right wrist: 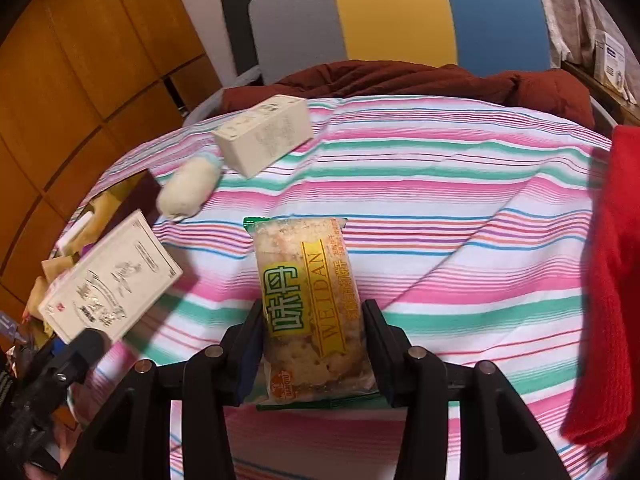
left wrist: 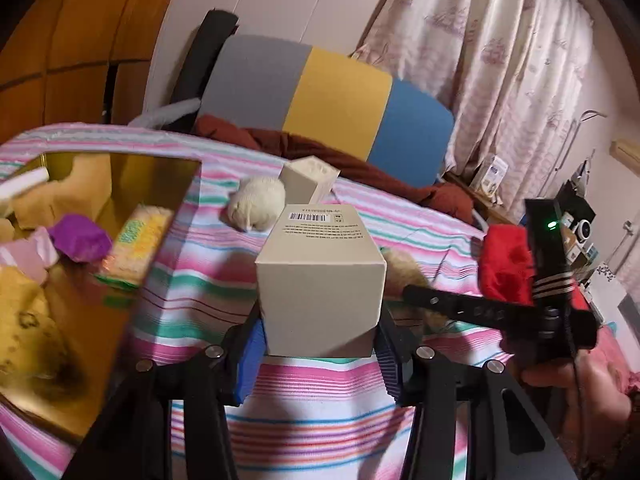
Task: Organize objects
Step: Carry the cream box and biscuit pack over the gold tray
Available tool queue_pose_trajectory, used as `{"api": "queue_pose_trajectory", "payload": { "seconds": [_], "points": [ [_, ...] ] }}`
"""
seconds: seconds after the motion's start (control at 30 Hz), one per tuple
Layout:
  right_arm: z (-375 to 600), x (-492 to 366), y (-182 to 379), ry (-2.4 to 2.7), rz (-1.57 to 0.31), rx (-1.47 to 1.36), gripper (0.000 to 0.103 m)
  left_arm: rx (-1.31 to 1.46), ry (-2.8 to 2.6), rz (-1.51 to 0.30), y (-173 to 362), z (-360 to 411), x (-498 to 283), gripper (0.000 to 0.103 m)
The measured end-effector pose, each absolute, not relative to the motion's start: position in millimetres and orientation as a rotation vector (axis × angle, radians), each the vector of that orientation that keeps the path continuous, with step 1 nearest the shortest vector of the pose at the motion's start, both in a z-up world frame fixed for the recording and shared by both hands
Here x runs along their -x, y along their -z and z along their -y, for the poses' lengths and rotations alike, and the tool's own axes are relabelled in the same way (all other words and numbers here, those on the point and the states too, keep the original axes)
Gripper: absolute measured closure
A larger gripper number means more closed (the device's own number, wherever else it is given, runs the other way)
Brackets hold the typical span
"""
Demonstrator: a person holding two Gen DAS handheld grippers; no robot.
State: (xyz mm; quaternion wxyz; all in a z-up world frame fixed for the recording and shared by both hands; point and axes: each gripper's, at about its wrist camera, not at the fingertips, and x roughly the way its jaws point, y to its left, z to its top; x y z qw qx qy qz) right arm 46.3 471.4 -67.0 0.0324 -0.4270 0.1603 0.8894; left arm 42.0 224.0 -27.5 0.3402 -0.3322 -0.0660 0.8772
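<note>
The beige box (left wrist: 320, 276) is held above the striped bed cover (left wrist: 320, 384), near the middle of the bed, and it is being kept up in the air, most likely so it can be put away. At the left edge of the bed a gold box (left wrist: 116, 320) is seen, lying open. Small things are already packed in it: a purple wrapper (left wrist: 80, 236) and a green-and-yellow snack pack (left wrist: 136, 244). It is judged to be the place where things are gathered.

The beige box is squeezed on both sides by the left gripper (left wrist: 320, 348), so its jaws are partly open and pressed on the box. The box is plain, with sharp corners, a barcode and small print on top.

Farther back on the bed cover a fluffy white ball (left wrist: 256, 208) and a second beige box (left wrist: 308, 178) are left lying, close together.

To the right, a cracker packet (right wrist: 312, 308) is pinched by the right gripper (right wrist: 314, 344), also partly open and pressed on it. The packet is clear and crinkly, with a yellow band. A red cloth (right wrist: 612, 280) is seen at the right edge.
</note>
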Motion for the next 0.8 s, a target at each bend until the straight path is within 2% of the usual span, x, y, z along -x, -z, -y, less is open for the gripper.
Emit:
{"api": "queue_pose_trajectory", "payload": {
  "seconds": [0.33, 0.53, 0.67, 0.8],
  "points": [
    [-430.5, -60.7, 55.7, -2.827, -0.629, 1.299, 0.056, 0.787, -2.365, 0.268, -5.3, -168.2, -45.3, 0.053],
    [-405.3, -57.4, 41.5, -2.889, -0.69, 1.281, 0.056, 0.859, -2.445, 0.347, -1.1, -132.3, -28.5, 0.053],
    [-382.8, -50.2, 24.2, -2.949, -0.676, 1.264, 0.056, 0.938, -2.454, 0.42, 10.2, -113.3, -18.4, 0.053],
    [-356.5, -38.2, 5.7, -3.019, -0.613, 1.239, 0.056, 1.039, -2.477, 0.342, 23.5, -112.1, -11.4, 0.053]
  ]
}}
